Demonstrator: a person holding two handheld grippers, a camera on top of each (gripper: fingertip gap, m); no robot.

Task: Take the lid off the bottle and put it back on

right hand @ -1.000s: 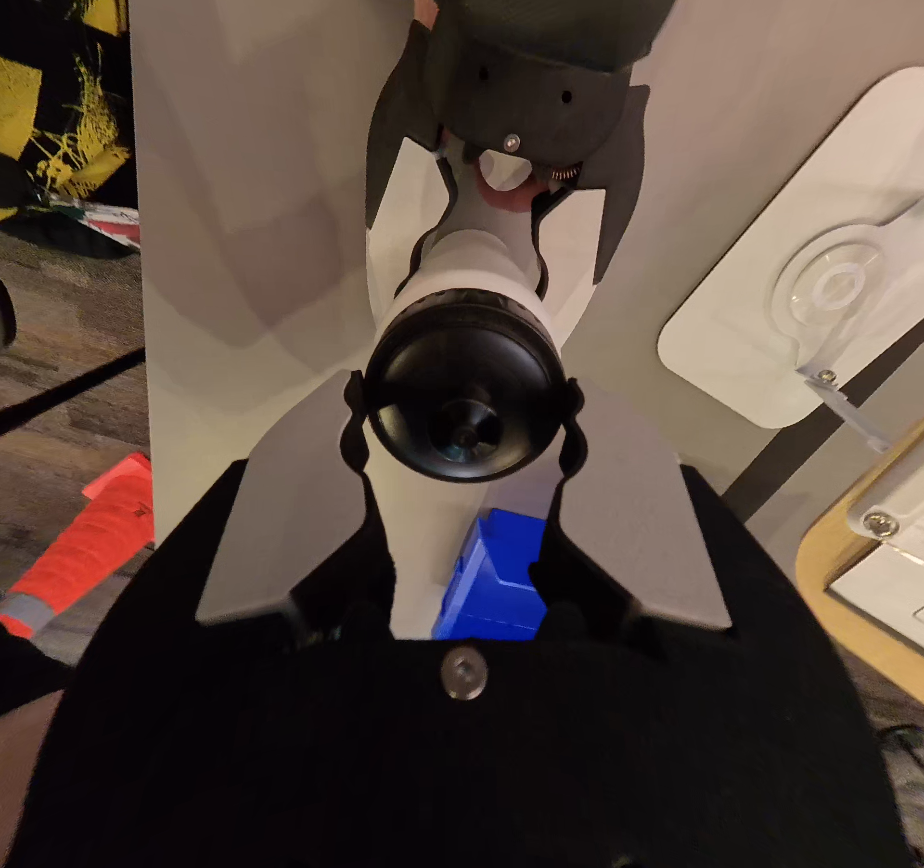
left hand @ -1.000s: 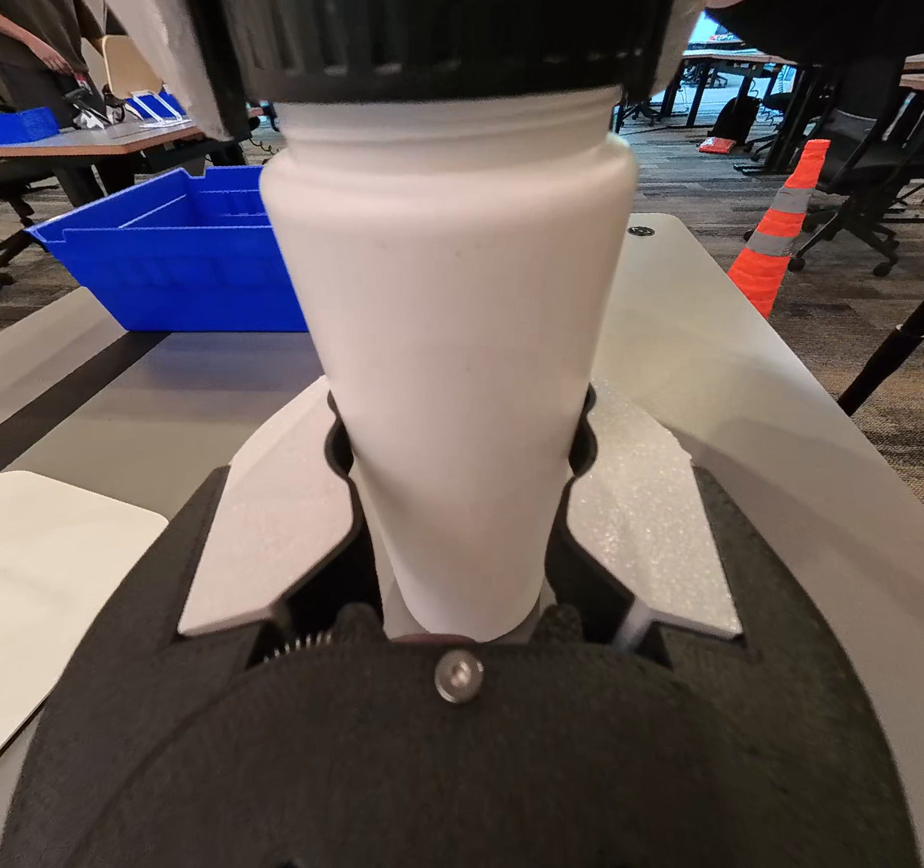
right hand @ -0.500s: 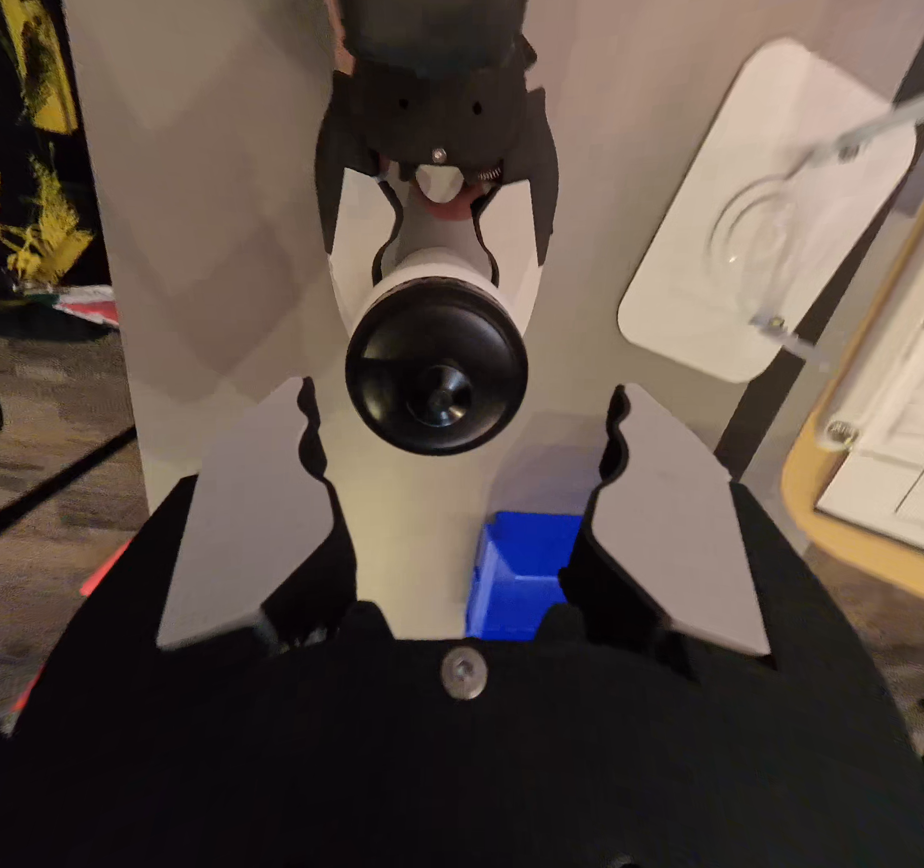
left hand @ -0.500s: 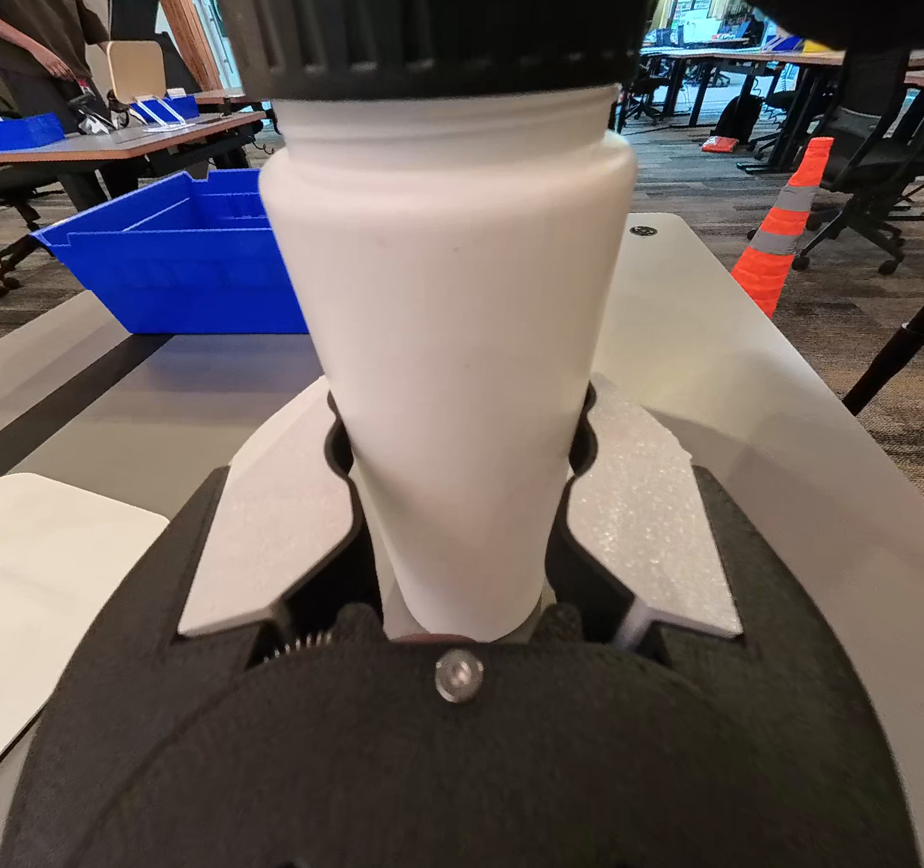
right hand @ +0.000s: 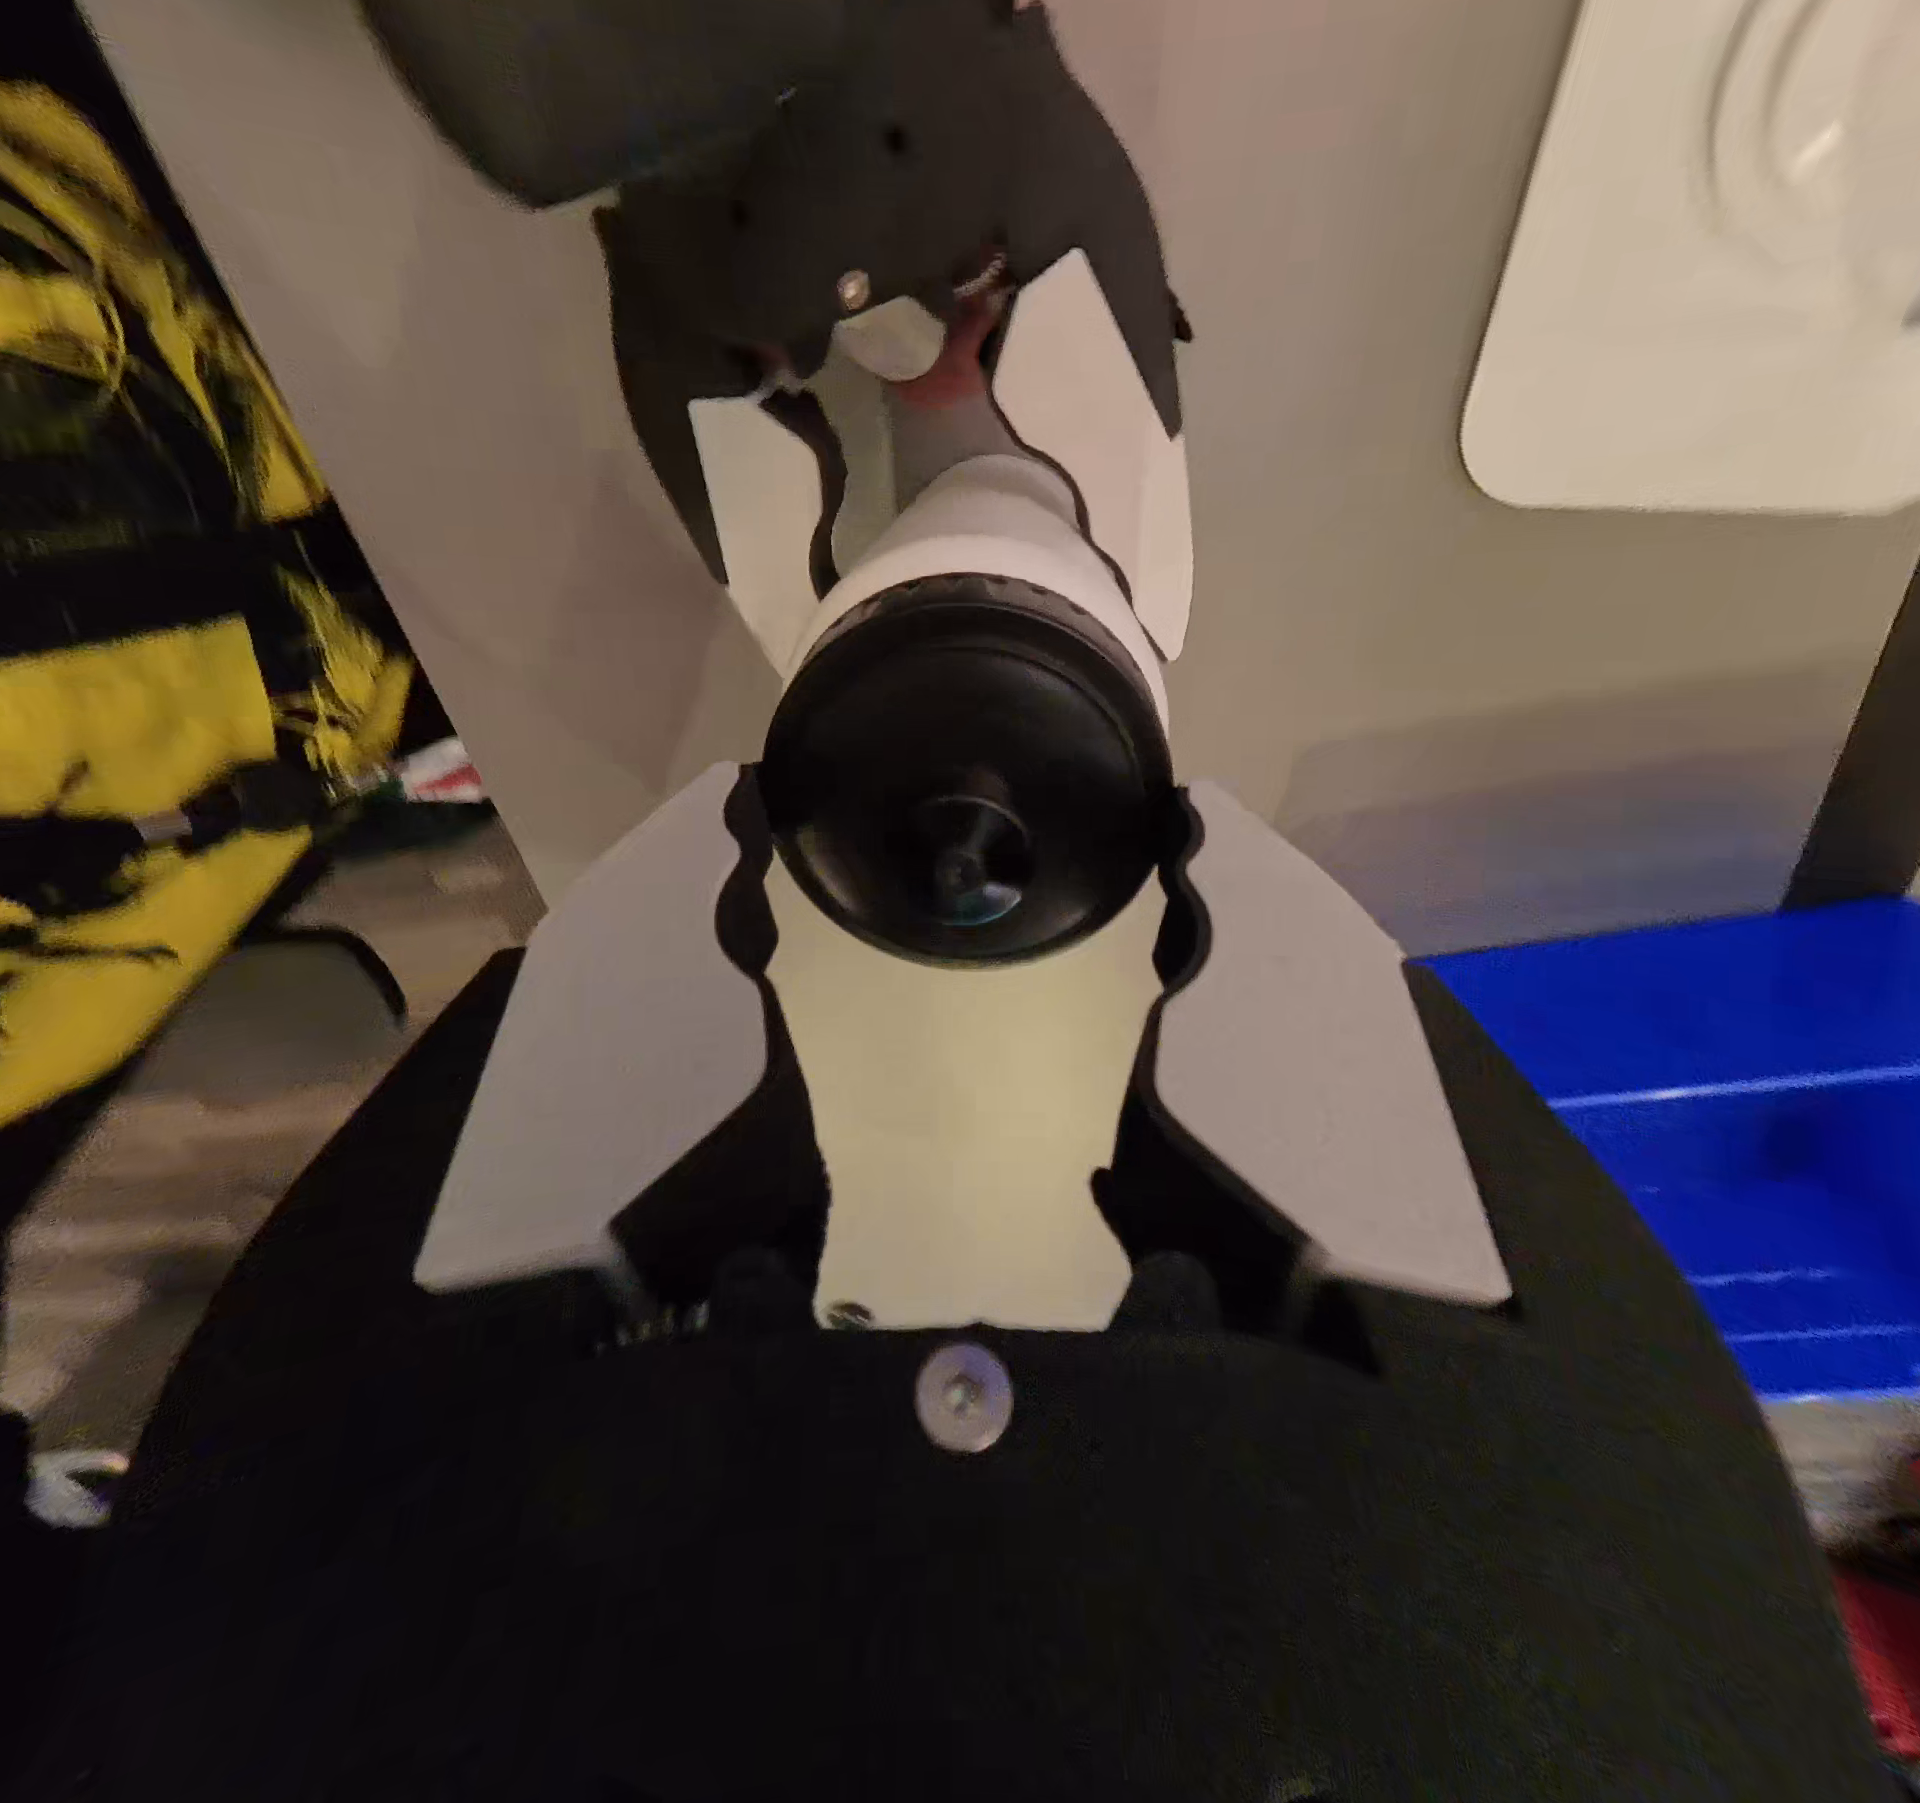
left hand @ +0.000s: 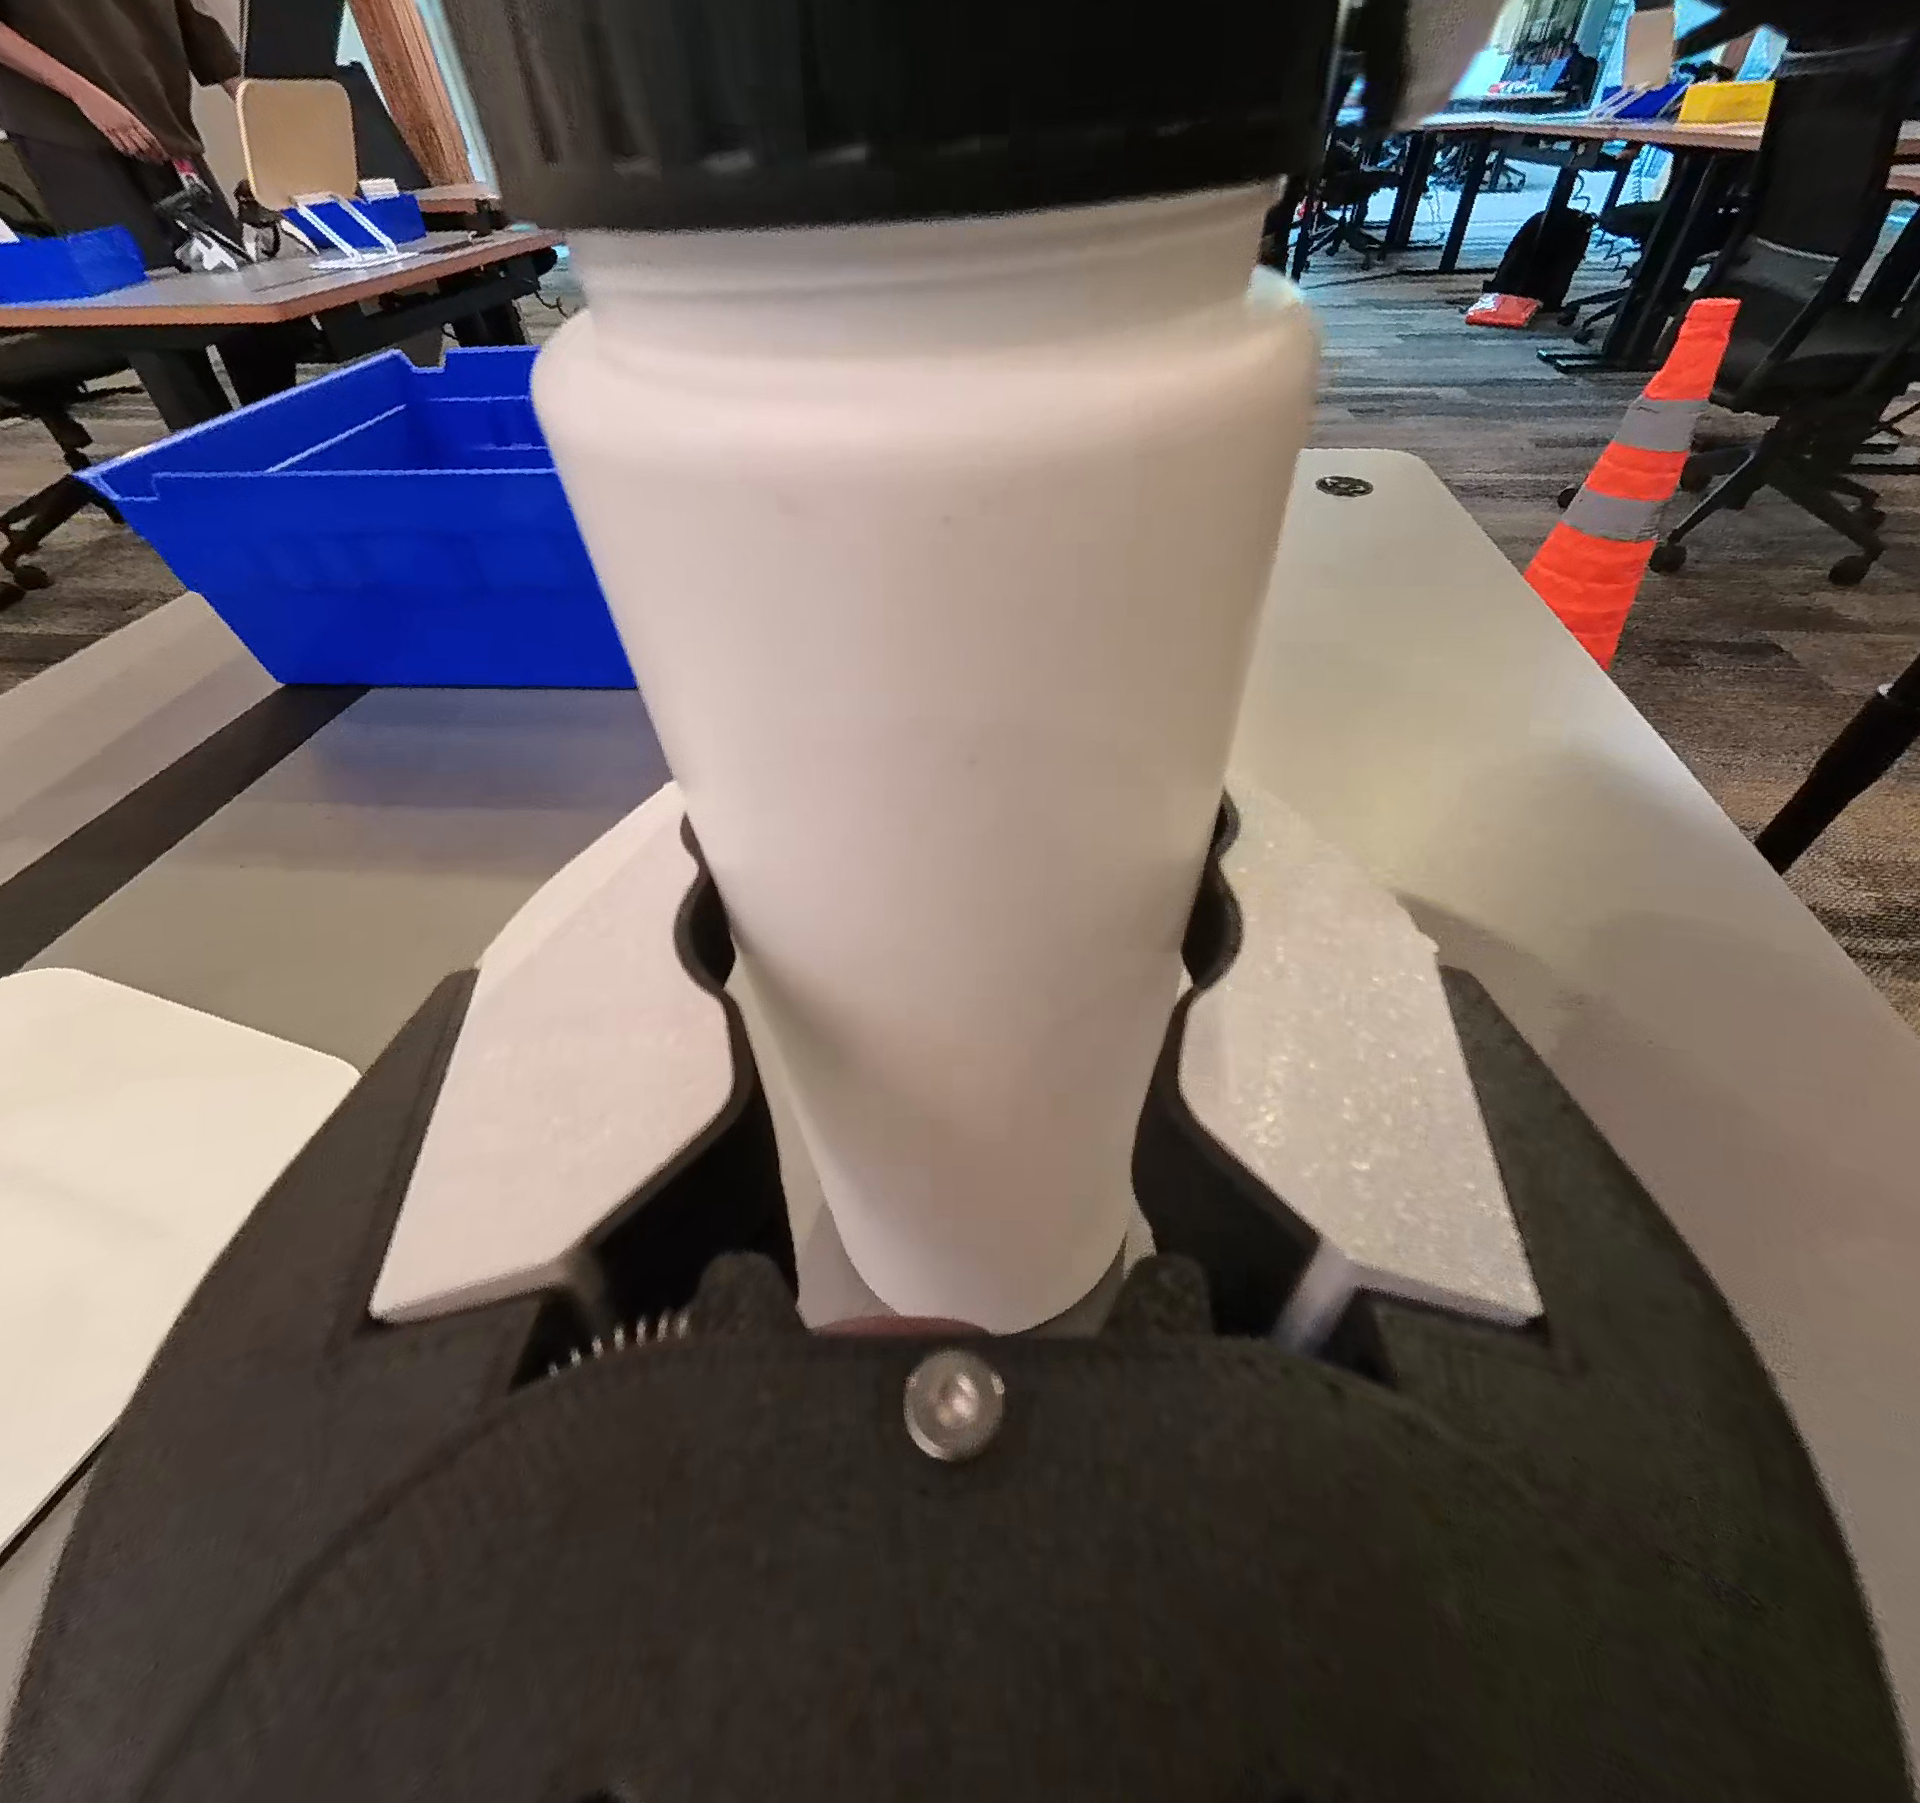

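While the left gripper (left hand: pixel 956 922) clamps the white bottle's (left hand: pixel 935 662) body above the table (left hand: pixel 1455 766), the black lid (left hand: pixel 904 39) sits on the neck. Seen from the right wrist, the right gripper (right hand: pixel 961 818) has its fingers (right hand: pixel 623 1005) closed against the lid's rim; half a second ago they stood apart, clear of it. Beyond the bottle lie a blue bin (left hand: pixel 343 548) and a white pad (left hand: pixel 114 1182). Farther off stands an orange cone (left hand: pixel 1631 486).
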